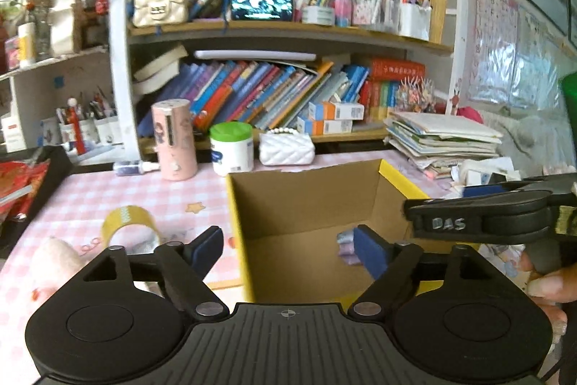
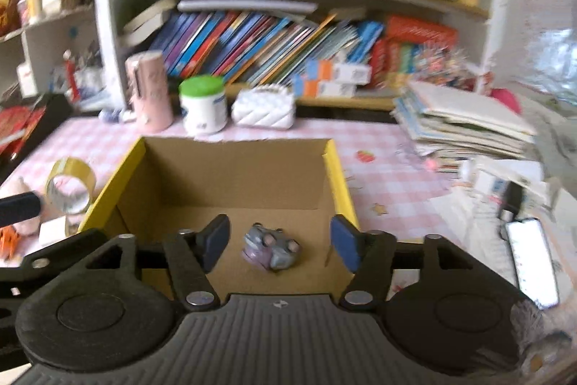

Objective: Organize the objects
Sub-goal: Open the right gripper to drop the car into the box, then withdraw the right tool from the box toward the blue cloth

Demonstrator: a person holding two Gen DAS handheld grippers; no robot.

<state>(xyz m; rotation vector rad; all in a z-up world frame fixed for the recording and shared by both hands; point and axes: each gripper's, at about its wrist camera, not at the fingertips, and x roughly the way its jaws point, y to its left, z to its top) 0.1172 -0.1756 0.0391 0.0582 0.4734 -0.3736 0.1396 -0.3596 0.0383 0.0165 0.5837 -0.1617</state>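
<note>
An open cardboard box [image 2: 339, 175] with yellow outer walls stands on the pink checked table. On its floor lies a small grey-purple toy [image 2: 270, 248], partly hidden behind a finger in the left wrist view [image 1: 344, 246]. My right gripper [image 2: 279, 242] hovers over the box's near edge, open, with the toy lying below the gap and touching neither pad. My left gripper [image 1: 288, 248] is open over the box's left wall with nothing between its fingers. The right gripper's body [image 1: 479, 219] shows at the right of the left wrist view.
A roll of yellow tape [image 1: 130, 221] and a pink plush [image 1: 57, 258] lie left of the box. Behind it stand a pink cylinder [image 1: 175, 139], a green-lidded jar [image 1: 231, 148] and a white quilted purse [image 1: 286, 147]. Paper stacks [image 2: 465, 121] and a phone [image 2: 532, 262] crowd the right.
</note>
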